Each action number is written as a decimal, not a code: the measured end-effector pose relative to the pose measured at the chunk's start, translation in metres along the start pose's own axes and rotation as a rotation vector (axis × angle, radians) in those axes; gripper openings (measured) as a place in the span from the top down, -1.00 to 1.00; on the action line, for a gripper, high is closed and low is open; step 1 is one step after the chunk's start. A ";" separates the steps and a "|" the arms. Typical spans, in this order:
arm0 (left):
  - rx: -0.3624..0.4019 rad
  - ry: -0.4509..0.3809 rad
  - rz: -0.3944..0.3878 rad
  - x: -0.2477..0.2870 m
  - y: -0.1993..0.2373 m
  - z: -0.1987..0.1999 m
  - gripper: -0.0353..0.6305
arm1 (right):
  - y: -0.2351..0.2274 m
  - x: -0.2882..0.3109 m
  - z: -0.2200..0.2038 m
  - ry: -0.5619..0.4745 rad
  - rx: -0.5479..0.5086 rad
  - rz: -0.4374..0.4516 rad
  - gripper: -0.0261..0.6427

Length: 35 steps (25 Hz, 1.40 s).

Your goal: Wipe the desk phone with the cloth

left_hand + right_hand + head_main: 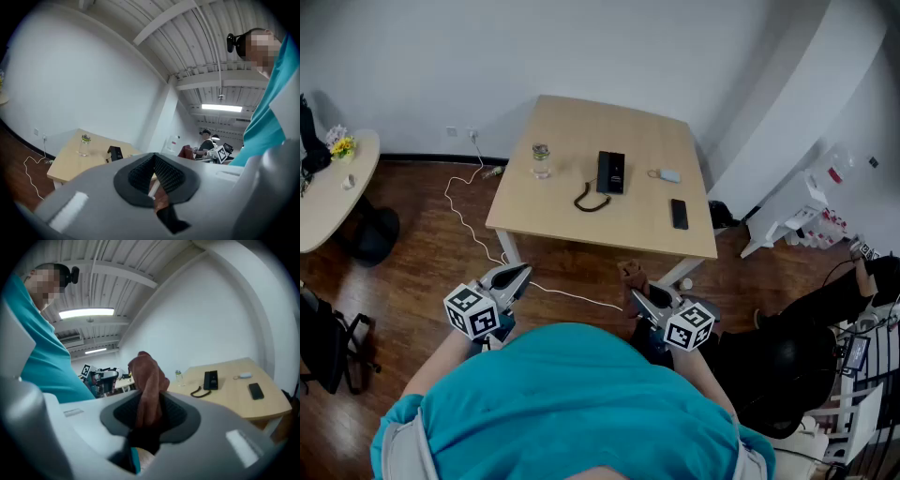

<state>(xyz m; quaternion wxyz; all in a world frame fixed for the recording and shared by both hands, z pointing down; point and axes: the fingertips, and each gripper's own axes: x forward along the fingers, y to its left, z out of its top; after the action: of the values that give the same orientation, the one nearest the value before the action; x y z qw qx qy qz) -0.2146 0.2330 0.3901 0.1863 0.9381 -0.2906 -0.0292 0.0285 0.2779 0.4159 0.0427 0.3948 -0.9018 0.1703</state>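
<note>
The right hand-held gripper (637,296) is clenched on a brown cloth (630,274), well short of the worktop (572,220). The left hand-held gripper (521,272) is closed and empty. The phone (610,172) lies mid-worktop, apart from both

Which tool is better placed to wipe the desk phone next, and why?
Right. The right tool is shut on the brown cloth; the left tool is shut and empty. Both are far from the desk phone on the table.
</note>
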 end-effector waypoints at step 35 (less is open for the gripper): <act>-0.020 0.133 -0.086 0.184 0.153 0.021 0.88 | -0.210 0.137 0.029 0.137 0.021 -0.097 0.59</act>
<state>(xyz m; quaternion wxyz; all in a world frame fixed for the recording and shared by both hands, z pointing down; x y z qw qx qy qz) -0.1473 0.0079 0.4368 0.2130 0.9477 -0.2367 0.0225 0.0890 0.0404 0.4745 0.1085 0.4258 -0.8748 0.2040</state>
